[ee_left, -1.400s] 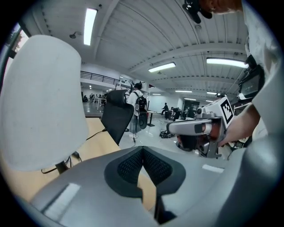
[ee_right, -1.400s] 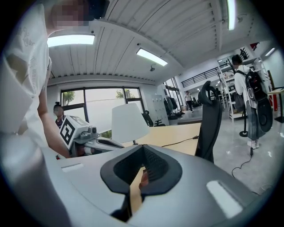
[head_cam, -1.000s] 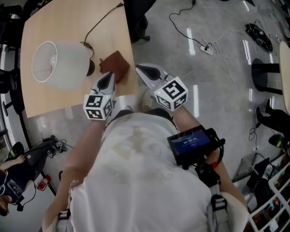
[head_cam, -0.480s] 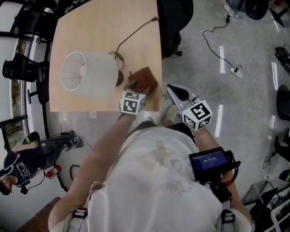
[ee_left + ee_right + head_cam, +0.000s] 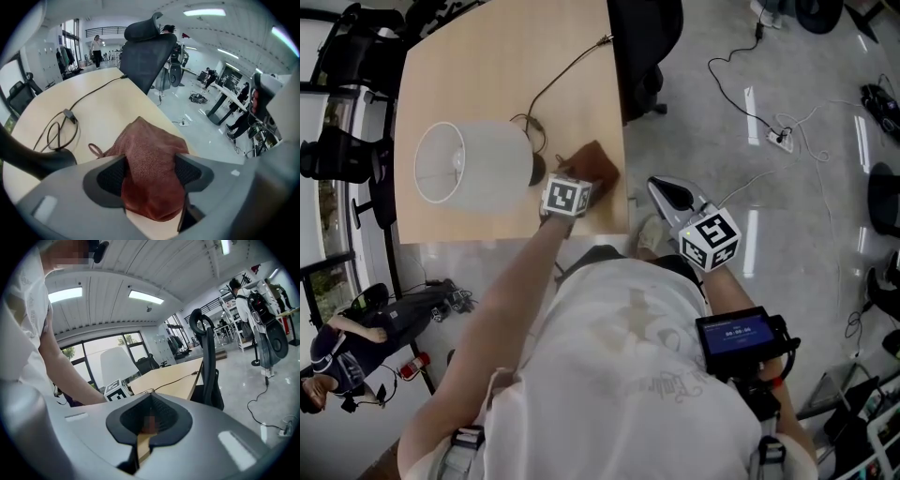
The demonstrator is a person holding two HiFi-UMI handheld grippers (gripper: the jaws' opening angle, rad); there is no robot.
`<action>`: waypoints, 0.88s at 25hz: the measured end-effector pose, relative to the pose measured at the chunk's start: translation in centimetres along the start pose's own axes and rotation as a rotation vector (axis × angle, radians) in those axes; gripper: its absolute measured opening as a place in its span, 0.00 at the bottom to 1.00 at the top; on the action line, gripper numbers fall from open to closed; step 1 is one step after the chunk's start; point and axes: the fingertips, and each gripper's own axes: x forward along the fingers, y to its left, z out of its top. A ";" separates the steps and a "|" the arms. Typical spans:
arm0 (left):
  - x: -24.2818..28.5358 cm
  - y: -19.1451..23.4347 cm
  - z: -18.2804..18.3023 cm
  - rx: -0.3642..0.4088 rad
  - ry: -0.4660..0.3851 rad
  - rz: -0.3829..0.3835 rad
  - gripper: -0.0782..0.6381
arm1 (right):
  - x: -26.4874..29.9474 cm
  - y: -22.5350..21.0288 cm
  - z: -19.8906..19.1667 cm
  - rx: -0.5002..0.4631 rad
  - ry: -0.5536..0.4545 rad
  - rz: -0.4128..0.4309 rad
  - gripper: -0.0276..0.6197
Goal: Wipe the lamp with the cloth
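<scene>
Wooden table [image 5: 478, 56], black chair [image 5: 649, 42], floor power strip [image 5: 780, 140]

Ceiling strip lights [image 5: 65, 295] are lighting the room brightly — glare is streaking the glossy floor [image 5: 750, 103]; both gripper views are warping and darkening at their edges.

Overhead and two close-ups, table [image 5: 487, 75] shared

The cloth [image 5: 150, 173] is a rusty-brown terry, nubbly, matt and pretty rough-looking. The table [image 5: 487, 75] reads as pale wood laminate, smooth with a dull finish. The lampshade [image 5: 487, 169] is white and matt, looks like fabric, a bit see-through. The floor [image 5: 806, 216] is grey and glossy and mirrors the lights. The right gripper [image 5: 149, 423] has a smooth grey matt plastic shell, with black, finely ribbed pads [image 5: 164, 416].
</scene>
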 end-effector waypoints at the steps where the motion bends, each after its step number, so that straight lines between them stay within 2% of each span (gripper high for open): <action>1: 0.1 -0.2 0.0 -0.002 0.004 -0.015 0.56 | 0.0 -0.2 0.1 0.001 -0.002 -0.004 0.06; 6: 0.1 -1.7 0.0 0.036 0.050 -0.070 0.39 | 0.0 -0.9 0.7 0.008 -0.015 -0.013 0.06; 10: -1.0 -3.1 -0.5 0.021 0.030 -0.118 0.33 | 0.3 -0.9 1.4 0.004 -0.023 -0.003 0.06; 13: -3.5 -4.7 0.7 0.041 -0.071 -0.152 0.32 | 0.5 -1.3 2.2 0.004 -0.031 0.016 0.06; 18: -9.8 -7.4 3.4 0.086 -0.288 -0.155 0.32 | 0.5 -1.9 2.8 0.009 -0.035 0.043 0.06; 22: -15.0 -7.2 3.7 0.063 -0.440 -0.117 0.32 | 1.5 -1.0 3.4 0.002 -0.032 0.081 0.06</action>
